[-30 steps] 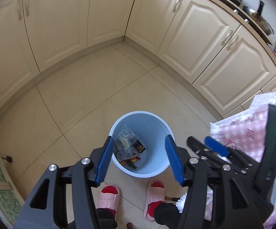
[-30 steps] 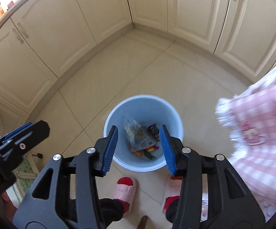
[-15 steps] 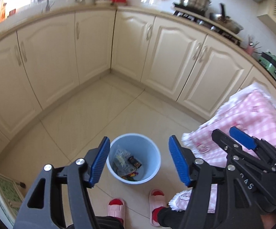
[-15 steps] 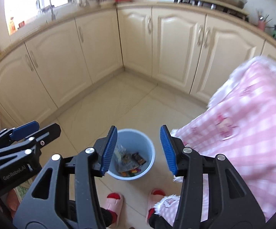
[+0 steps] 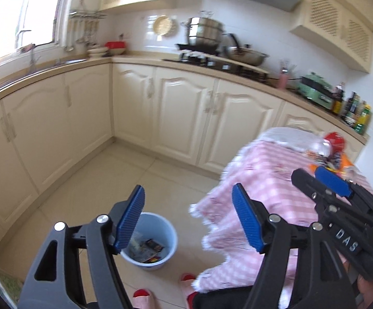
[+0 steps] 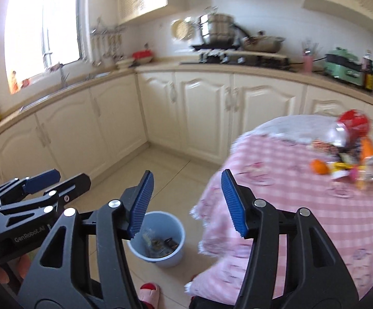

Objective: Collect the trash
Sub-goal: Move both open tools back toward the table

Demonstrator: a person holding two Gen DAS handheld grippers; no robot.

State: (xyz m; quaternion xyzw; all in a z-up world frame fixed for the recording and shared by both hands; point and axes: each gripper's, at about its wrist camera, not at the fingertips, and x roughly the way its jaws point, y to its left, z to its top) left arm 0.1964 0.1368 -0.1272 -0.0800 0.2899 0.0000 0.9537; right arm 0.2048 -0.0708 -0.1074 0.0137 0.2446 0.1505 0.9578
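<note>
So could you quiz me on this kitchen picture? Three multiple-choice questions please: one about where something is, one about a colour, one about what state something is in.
1. Where does the bucket stand?
A. On the floor beside the table
B. On the counter
C. On the tablecloth

2. What colour is the tablecloth?
A. Plain green
B. Pink and white check
C. Blue stripes

3. What is between the fingers of the right gripper?
A. A bottle
B. A wrapper
C. Nothing

Answers:
1 A: the bucket sits on the floor tiles by the hanging edge of the cloth.
2 B: pink and white squares cover the cloth.
3 C: the blue pads stand apart, the jaws opening, with only floor and cloth seen between them.
</note>
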